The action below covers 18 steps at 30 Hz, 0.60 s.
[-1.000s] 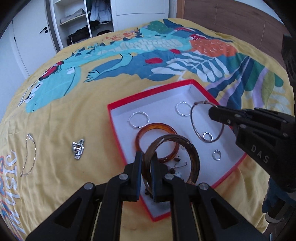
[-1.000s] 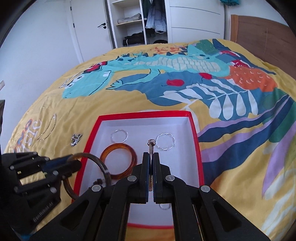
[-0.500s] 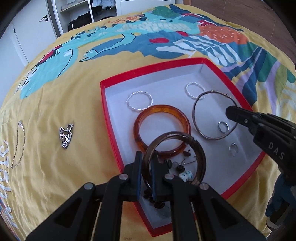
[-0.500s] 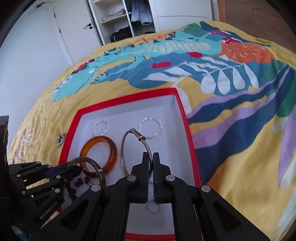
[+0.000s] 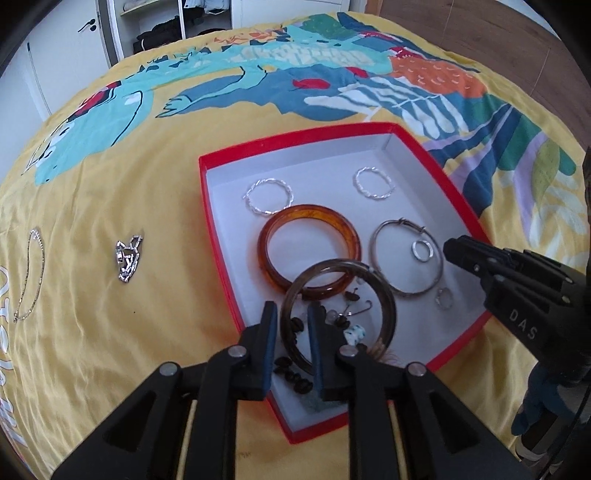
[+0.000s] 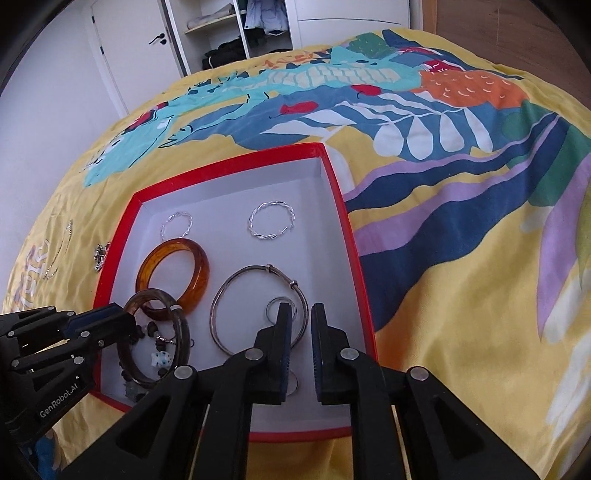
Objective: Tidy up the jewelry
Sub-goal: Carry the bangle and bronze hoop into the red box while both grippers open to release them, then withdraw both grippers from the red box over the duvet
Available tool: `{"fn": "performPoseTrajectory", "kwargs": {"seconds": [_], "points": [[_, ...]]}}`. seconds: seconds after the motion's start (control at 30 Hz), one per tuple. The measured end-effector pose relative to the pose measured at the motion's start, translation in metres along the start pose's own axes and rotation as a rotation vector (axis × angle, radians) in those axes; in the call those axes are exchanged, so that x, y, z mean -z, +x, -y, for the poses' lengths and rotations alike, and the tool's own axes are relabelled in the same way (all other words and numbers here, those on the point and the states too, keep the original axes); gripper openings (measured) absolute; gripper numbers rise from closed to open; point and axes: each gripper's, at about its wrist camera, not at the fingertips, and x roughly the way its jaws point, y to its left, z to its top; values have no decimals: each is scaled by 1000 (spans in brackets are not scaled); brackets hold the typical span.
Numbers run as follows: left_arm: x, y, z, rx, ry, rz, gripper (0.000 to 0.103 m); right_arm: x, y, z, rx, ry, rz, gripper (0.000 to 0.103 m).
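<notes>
While both tools hover low over the red box (image 5: pixel 436 158), the left gripper (image 5: pixel 291 314) has its jaws parted, the rim of the dark smoky bangle (image 5: pixel 384 295) standing loosely between them and leaning on the amber bangle (image 5: pixel 280 236) rather than being pinched. The right gripper (image 6: pixel 300 315) likewise has its jaws apart and empty, poised above the thin silver hoop bangle (image 6: pixel 221 295), which lies flat on the white floor of the box around a small silver ring (image 5: pixel 424 251). The two bangles look rigid, smooth and light, likely slippery, so a grip across the rim suits them; the wire hoop seems springy and easily bent, best taken near its clasp. Loose dark beads (image 5: pixel 295 325) and a small white bead (image 5: pixel 355 331) sit inside the dark bangle, and would probably scatter if nudged. Farther back in the box lie two twisted silver rings (image 5: pixel 267 195). Outside it, on the soft wrinkled yellow bedspread (image 5: pixel 110 332), a crumpled silver chain (image 5: pixel 127 256) and a fine necklace (image 5: pixel 31 277) remain to be collected; both look limp and apt to sink into the cloth. Beyond the bed stand an open wardrobe (image 6: pixel 236 33) and a white door (image 6: pixel 129 55).
</notes>
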Motion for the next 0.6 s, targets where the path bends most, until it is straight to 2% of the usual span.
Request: {"fn": "performPoseTrajectory", "kwargs": {"seconds": [0.13, 0.27, 0.33, 0.6], "points": [[3, -24, 0, 31, -5, 35, 23, 1, -22, -4, 2, -1, 32, 26], [9, -52, -5, 56, -36, 73, 24, 1, -49, -10, 0, 6, 69, 29], [16, -69, -8, 55, -45, 97, 24, 2, -64, -16, -2, 6, 86, 36], [50, -135, -27, 37, -79, 156, 24, 17, -125, -59, -22, -11, 130, 40]]}}
